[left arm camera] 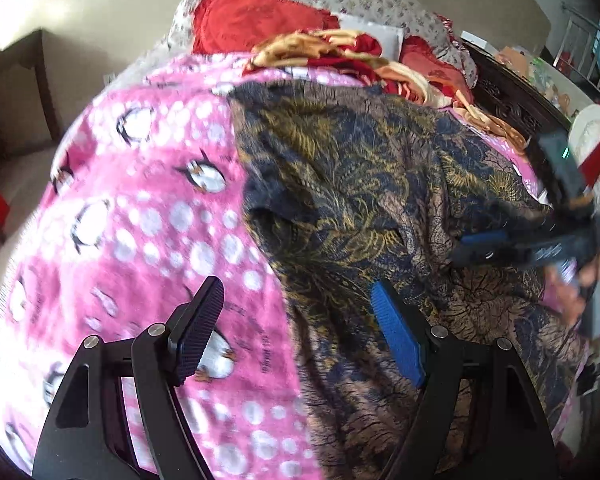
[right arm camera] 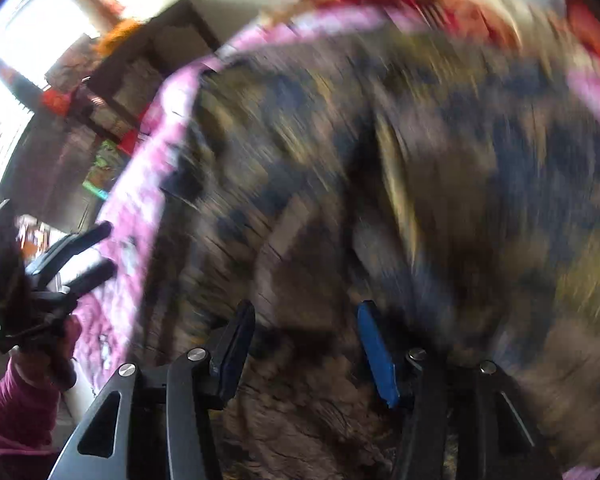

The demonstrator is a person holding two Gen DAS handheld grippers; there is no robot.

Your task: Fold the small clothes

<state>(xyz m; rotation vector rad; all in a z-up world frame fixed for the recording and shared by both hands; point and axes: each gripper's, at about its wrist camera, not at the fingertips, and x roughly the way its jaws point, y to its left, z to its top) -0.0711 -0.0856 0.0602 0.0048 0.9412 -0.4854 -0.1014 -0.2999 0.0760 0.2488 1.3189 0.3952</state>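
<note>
Patterned garment: 1; pink blanket: 1.

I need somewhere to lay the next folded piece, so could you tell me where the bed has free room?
Free: the pink penguin blanket left of the dark patterned garment. Crowded: the red and gold bedding heaped behind, near the bed's head.

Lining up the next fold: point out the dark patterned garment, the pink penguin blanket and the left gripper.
dark patterned garment (left arm camera: pixel 360 168), left wrist view, middle of cloth
pink penguin blanket (left arm camera: pixel 140 220), left wrist view, bare fleece
left gripper (left arm camera: pixel 296 330), left wrist view, between fingertips
</note>
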